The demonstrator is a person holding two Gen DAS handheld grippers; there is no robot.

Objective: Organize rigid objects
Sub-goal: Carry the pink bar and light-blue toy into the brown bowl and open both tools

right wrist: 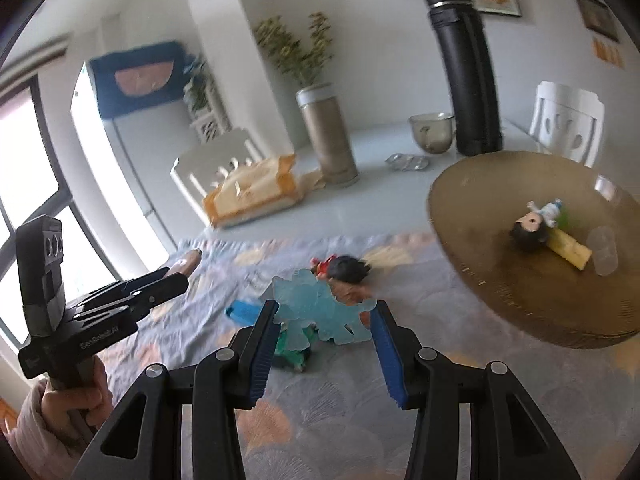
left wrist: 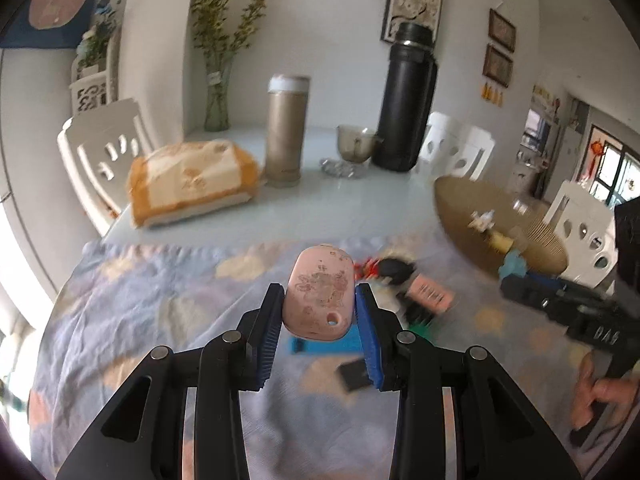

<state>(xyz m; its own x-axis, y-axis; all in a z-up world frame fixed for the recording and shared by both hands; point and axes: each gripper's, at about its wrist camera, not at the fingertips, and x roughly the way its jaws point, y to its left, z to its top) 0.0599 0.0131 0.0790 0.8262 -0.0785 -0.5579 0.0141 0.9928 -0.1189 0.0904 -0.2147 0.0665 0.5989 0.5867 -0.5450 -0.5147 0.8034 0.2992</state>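
Observation:
My left gripper (left wrist: 320,304) is shut on a pink oval tag (left wrist: 320,292) with a small hole, held above the patterned cloth (left wrist: 160,300). My right gripper (right wrist: 326,320) is shut on a translucent light-blue toy figure (right wrist: 316,308), also held above the cloth. A round woven tray (right wrist: 520,300) at the right holds a small doll (right wrist: 532,228), a yellow block (right wrist: 568,252) and a clear cup (right wrist: 604,250). On the cloth lie a dark-haired doll (right wrist: 348,270), a blue piece (right wrist: 244,312) and a green piece (right wrist: 292,354). The left gripper shows in the right wrist view (right wrist: 188,268).
At the back of the table stand a tall black flask (left wrist: 406,96), a beige bottle (left wrist: 286,128), a glass bowl (left wrist: 356,144), a tissue pack (left wrist: 192,180) and a vase of flowers (left wrist: 218,80). White chairs (left wrist: 104,148) surround the table.

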